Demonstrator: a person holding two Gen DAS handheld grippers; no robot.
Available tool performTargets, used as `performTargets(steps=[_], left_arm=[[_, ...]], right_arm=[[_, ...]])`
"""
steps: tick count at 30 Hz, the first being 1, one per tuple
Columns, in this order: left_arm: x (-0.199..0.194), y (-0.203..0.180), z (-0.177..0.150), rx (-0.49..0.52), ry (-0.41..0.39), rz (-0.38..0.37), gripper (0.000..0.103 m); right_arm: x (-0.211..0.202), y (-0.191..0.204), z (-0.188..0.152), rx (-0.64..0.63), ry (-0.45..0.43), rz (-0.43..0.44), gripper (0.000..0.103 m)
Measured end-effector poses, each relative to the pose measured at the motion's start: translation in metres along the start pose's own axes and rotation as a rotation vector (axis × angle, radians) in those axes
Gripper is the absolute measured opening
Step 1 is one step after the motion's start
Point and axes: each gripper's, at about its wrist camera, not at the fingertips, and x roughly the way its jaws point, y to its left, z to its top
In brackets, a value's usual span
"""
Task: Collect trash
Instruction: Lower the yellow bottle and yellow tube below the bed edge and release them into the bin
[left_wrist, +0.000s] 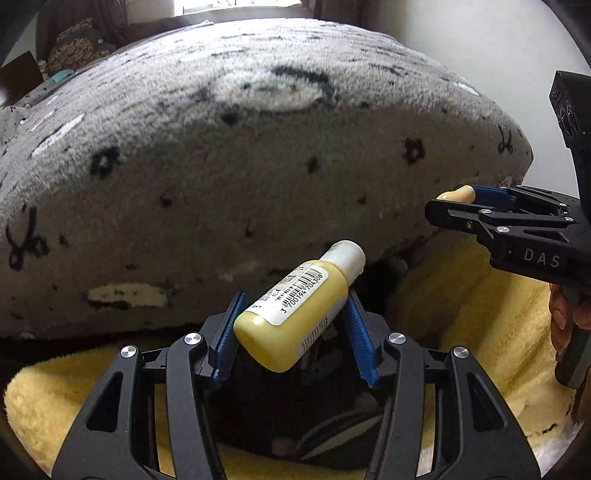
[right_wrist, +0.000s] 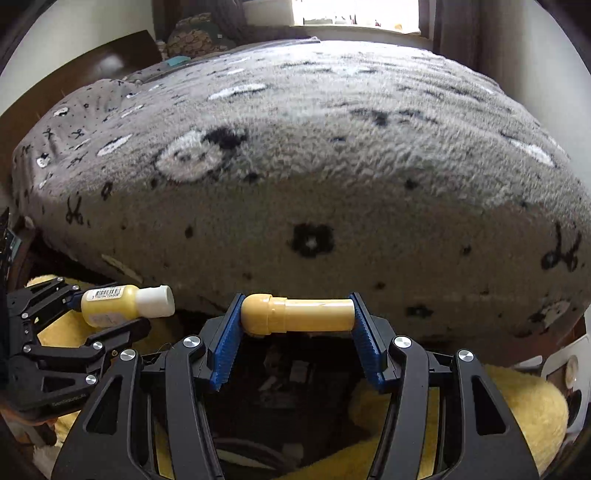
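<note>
Barcode on the yellow bottle reads 3 700194 704308; left gripper clamps it over a yellow fluffy bin. Right gripper, marked "DAS", pinches a cream tube lengthwise, beside the grey bed.

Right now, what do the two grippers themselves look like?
Both are alike: the left gripper and right gripper have black angular plastic linkages with triangular cut-outs, round silver screw heads at the joints, and ribbed blue pads on the fingers. White letters "DAS" show on the right gripper's side. No cables or sleeves are visible.
</note>
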Motion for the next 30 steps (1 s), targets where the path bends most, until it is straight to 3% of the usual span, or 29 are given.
performTargets(steps=[6, 15, 26, 27, 29, 30], left_arm=[[0.039, 0.004, -0.024, -0.023, 0.116, -0.017, 0.05], [0.083, 0.007, -0.042, -0.056, 0.26, -0.06, 0.05], [0.105, 0.01, -0.049, -0.084, 0.331, -0.095, 0.051], [0.104, 0.01, -0.049, -0.086, 0.329, -0.092, 0.052], [0.102, 0.012, -0.048, -0.092, 0.318, -0.084, 0.067], [0.1, 0.012, -0.046, -0.092, 0.312, -0.079, 0.069]], right_arm=[[0.037, 0.001, -0.024, 0.033, 0.145, 0.063, 0.057], [0.076, 0.007, -0.04, 0.039, 0.283, 0.068, 0.057], [0.099, 0.005, -0.045, 0.056, 0.319, 0.082, 0.057], [0.099, 0.006, -0.045, 0.056, 0.318, 0.08, 0.057], [0.098, 0.005, -0.045, 0.063, 0.308, 0.074, 0.068], [0.098, 0.005, -0.045, 0.066, 0.302, 0.067, 0.071]])
